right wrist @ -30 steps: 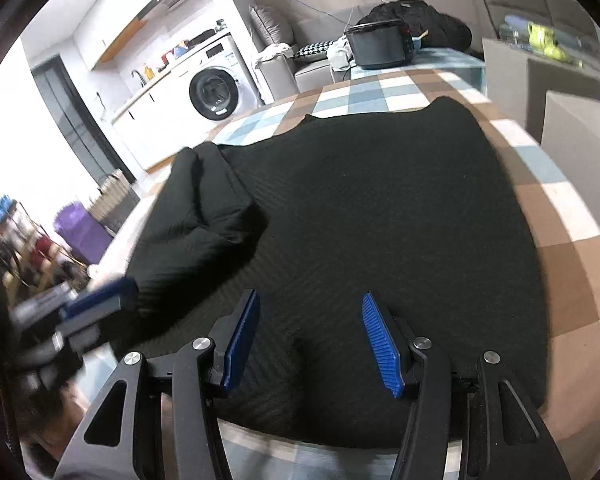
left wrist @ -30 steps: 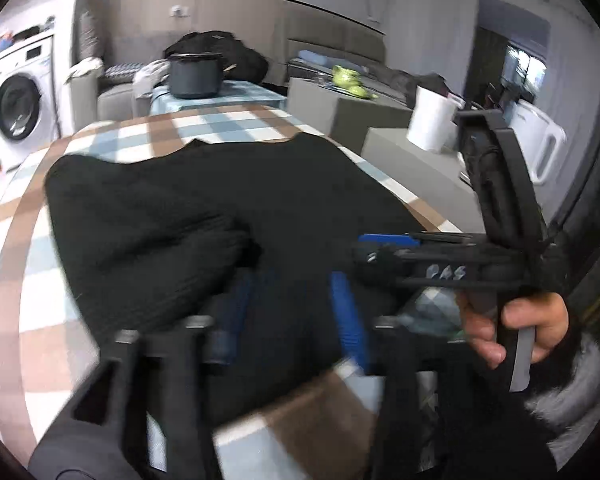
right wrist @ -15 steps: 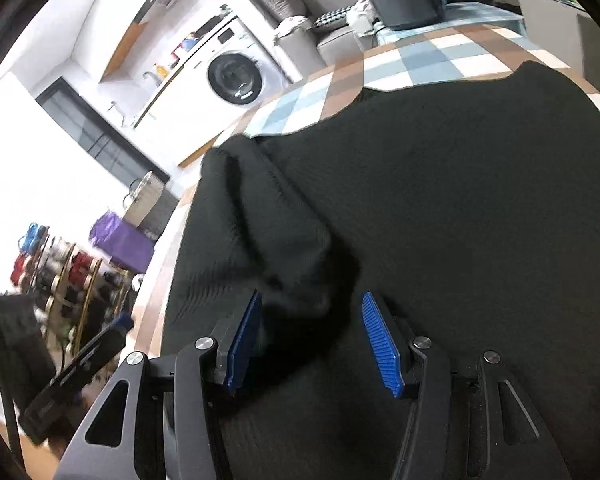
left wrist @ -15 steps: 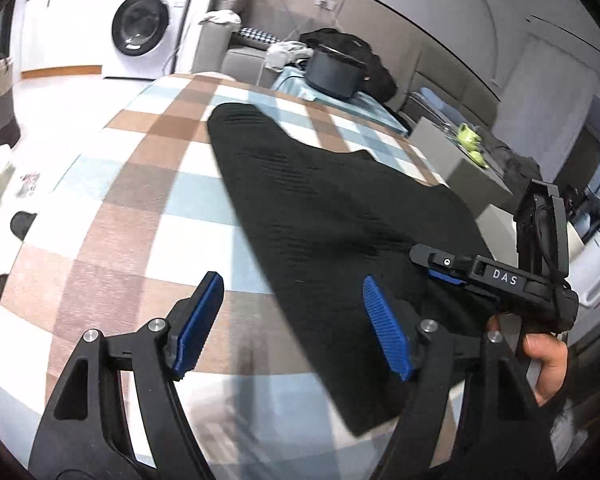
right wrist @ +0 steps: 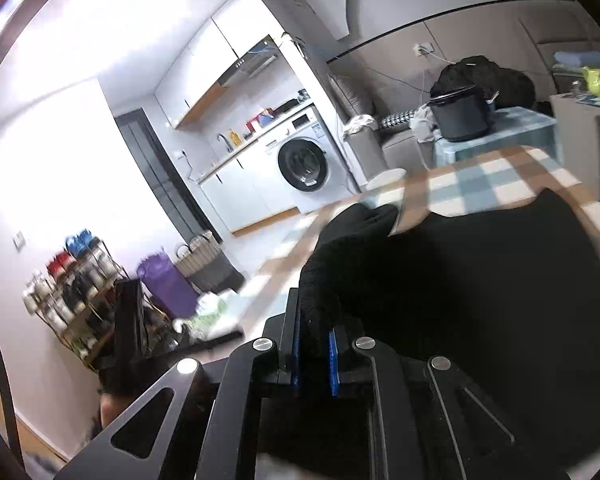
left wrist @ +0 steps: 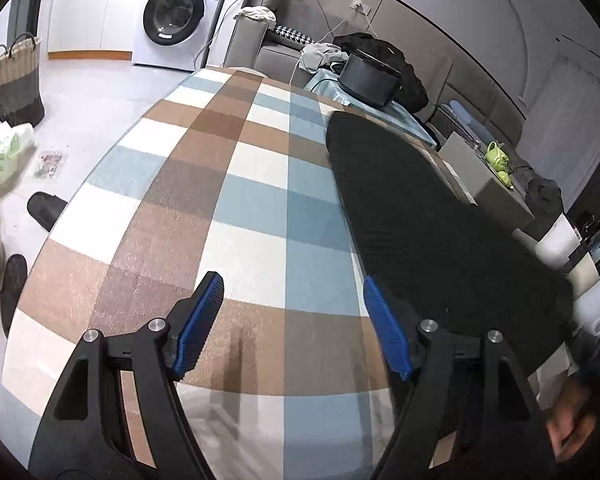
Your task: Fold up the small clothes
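A black knitted garment [left wrist: 420, 220] lies spread on the checked tablecloth [left wrist: 240, 160], filling the right half of the left wrist view. My left gripper [left wrist: 292, 284] hovers open over bare cloth just left of the garment's edge, with nothing between its blue pads. In the right wrist view my right gripper [right wrist: 314, 332] has its jaws closing, and the pads pinch a raised fold of the black garment [right wrist: 480, 280]. The pinched fold [right wrist: 340, 248] stands up from the table in front of the fingers.
A washing machine [left wrist: 176, 12] and a woven basket [left wrist: 14, 76] stand beyond the table's left edge, with slippers [left wrist: 46, 208] on the floor. A black pot [left wrist: 370, 76] sits on a side table at the far end. Grey boxes [left wrist: 488, 176] stand to the right.
My left gripper swung left off the garment to bare tablecloth. My right gripper closed on the bunched fold and rose with it, tilting the view upward.
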Motion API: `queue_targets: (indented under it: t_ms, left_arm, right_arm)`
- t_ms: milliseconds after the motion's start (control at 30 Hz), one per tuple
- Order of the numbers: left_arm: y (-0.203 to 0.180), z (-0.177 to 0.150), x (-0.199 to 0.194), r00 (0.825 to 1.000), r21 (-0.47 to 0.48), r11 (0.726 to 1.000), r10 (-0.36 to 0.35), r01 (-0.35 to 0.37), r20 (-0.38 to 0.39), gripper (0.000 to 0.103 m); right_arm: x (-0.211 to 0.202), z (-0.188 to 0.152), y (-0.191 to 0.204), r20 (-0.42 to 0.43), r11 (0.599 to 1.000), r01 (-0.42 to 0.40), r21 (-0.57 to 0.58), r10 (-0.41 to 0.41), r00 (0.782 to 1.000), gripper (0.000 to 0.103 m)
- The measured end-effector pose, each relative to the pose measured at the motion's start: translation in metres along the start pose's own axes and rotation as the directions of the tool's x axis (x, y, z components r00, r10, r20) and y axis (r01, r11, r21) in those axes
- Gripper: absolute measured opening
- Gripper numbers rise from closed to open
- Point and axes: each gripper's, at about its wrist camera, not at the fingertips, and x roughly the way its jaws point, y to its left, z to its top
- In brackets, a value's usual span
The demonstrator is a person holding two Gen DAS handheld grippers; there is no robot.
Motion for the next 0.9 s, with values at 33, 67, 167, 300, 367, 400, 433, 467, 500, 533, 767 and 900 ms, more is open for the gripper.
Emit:
queue_targets:
  t_ms: [33, 67, 167, 300, 367, 400, 433, 467, 500, 533, 767, 900]
  left_arm:
    - [-0.004, 0.0, 0.003, 1.0, 0.011, 1.0, -0.001, 0.001, -0.005, 0.07]
    - [-0.009, -0.002, 0.005, 1.0, 0.023, 1.0, -0.006, 0.006, -0.014, 0.07]
    - [-0.025, -0.006, 0.014, 0.998, 0.066, 0.998, -0.014, 0.017, -0.056, 0.07]
    - [-0.053, -0.017, 0.02, 0.995, 0.128, 0.991, -0.034, 0.045, -0.093, 0.07]
    - [-0.058, -0.021, 0.023, 0.993, 0.129, 0.99, -0.044, 0.058, -0.11, 0.07]
    - [-0.06, -0.022, 0.024, 0.992, 0.124, 0.99, -0.048, 0.062, -0.113, 0.07]
    - [-0.06, -0.023, 0.024, 0.992, 0.12, 0.991, -0.051, 0.065, -0.115, 0.07]
    - [-0.061, -0.023, 0.025, 0.992, 0.113, 0.991, -0.052, 0.065, -0.117, 0.07]
    - [-0.06, -0.023, 0.025, 0.992, 0.109, 0.992, -0.054, 0.067, -0.117, 0.07]
    - [-0.059, -0.023, 0.025, 0.992, 0.105, 0.992, -0.056, 0.068, -0.117, 0.07]
    - [-0.057, -0.022, 0.024, 0.992, 0.103, 0.993, -0.049, 0.06, -0.114, 0.07]
    - [-0.066, -0.024, 0.033, 0.989, 0.122, 0.99, -0.052, 0.069, -0.136, 0.07]
  right_arm:
    - [0.003, -0.007, -0.005, -0.037, 0.999, 0.044, 0.001, -0.044, 0.998, 0.011]
    - [0.011, -0.02, -0.019, -0.107, 0.994, 0.11, 0.028, -0.107, 0.989, 0.011]
    - [0.021, -0.037, -0.046, -0.226, 0.984, 0.104, 0.146, -0.069, 0.972, 0.017]
    - [0.021, -0.027, -0.053, -0.203, 0.986, 0.067, 0.155, -0.034, 0.979, 0.044]
    - [0.026, -0.019, -0.059, -0.2, 0.979, 0.045, 0.201, -0.003, 0.98, 0.044]
    - [0.029, -0.015, -0.067, -0.201, 0.972, 0.046, 0.228, 0.0, 0.98, 0.044]
    - [0.035, -0.014, -0.073, -0.207, 0.965, 0.067, 0.255, -0.013, 0.978, 0.043]
    - [0.04, -0.014, -0.077, -0.228, 0.959, 0.094, 0.269, -0.032, 0.973, 0.035]
    - [0.042, -0.014, -0.081, -0.238, 0.955, 0.107, 0.277, -0.04, 0.971, 0.024]
    - [0.049, -0.011, -0.077, -0.244, 0.955, 0.11, 0.277, -0.041, 0.969, 0.01]
    - [-0.007, -0.007, -0.047, -0.103, 0.989, 0.087, 0.116, -0.076, 0.992, 0.004]
    - [0.016, -0.024, -0.064, -0.245, 0.969, 0.218, 0.116, -0.184, 0.952, 0.007]
